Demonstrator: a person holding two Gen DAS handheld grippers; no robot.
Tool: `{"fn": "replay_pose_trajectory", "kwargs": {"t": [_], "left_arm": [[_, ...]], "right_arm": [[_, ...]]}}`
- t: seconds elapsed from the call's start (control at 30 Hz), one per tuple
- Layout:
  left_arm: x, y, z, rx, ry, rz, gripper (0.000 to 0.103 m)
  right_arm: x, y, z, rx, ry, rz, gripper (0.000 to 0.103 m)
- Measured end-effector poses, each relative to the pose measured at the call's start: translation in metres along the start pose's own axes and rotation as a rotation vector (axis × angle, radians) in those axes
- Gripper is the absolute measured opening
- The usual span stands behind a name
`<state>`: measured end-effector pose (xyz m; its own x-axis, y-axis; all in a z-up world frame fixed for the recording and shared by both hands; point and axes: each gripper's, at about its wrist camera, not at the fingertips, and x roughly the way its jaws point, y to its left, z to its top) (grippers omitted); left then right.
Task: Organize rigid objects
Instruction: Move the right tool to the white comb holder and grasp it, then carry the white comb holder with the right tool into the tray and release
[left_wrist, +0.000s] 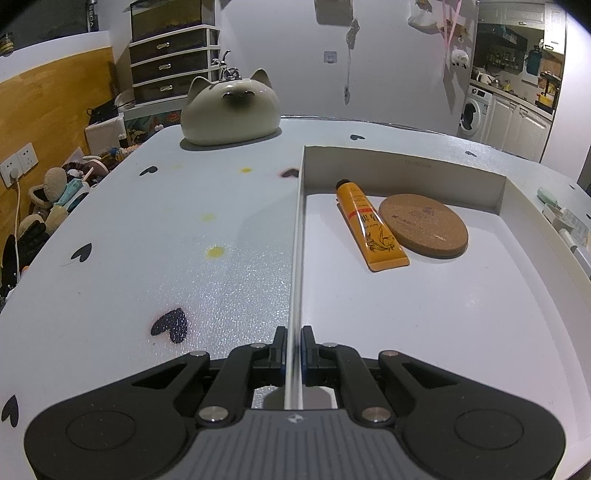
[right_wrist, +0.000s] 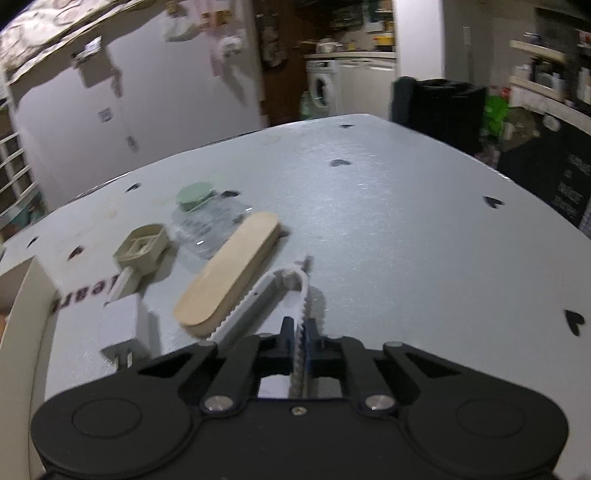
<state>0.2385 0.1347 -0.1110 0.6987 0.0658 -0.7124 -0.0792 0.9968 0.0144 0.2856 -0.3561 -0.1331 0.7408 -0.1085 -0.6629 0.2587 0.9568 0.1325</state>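
Note:
A white shallow box (left_wrist: 369, 325) lies on the pale table, holding a yellow tube (left_wrist: 371, 225) and a round cork coaster (left_wrist: 424, 225) near its far wall. My left gripper (left_wrist: 294, 332) is shut on the box's thin left wall (left_wrist: 297, 240), one pad on each side. In the right wrist view my right gripper (right_wrist: 300, 326) is shut on one toothed arm of a white plastic clip (right_wrist: 290, 286) that lies spread open on the table. A flat wooden oblong piece (right_wrist: 229, 273) lies just left of the clip, touching or nearly touching its other arm.
A cat-shaped ceramic figure (left_wrist: 229, 107) sits at the far left of the table. Left of the wooden piece lie a beige square item (right_wrist: 142, 247), a clear packet (right_wrist: 210, 229) with a green lid (right_wrist: 194, 195), and a white plug (right_wrist: 123, 328). The box's corner (right_wrist: 22, 314) shows at the left.

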Motion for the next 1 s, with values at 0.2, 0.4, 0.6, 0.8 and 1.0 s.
{"fn": "replay_pose_trajectory", "kwargs": {"t": [0.2, 0.4, 0.6, 0.8, 1.0], "left_arm": [[0.000, 0.000, 0.000, 0.000, 0.000, 0.000, 0.007], [0.000, 0.000, 0.000, -0.002, -0.001, 0.000, 0.007], [-0.001, 0.000, 0.000, -0.009, -0.001, 0.004, 0.007], [-0.001, 0.000, 0.000, -0.012, -0.001, 0.003, 0.007], [0.000, 0.003, 0.000, -0.015, -0.002, -0.009, 0.006]], "right_arm": [[-0.014, -0.007, -0.003, -0.032, 0.013, 0.029, 0.004], [-0.030, -0.016, 0.000, -0.020, -0.001, 0.032, 0.004], [-0.045, -0.009, 0.009, 0.007, -0.018, 0.095, 0.004], [-0.054, 0.034, 0.021, 0.004, -0.018, 0.226, 0.005], [-0.055, 0.094, 0.027, -0.019, -0.005, 0.342, 0.005]]}}
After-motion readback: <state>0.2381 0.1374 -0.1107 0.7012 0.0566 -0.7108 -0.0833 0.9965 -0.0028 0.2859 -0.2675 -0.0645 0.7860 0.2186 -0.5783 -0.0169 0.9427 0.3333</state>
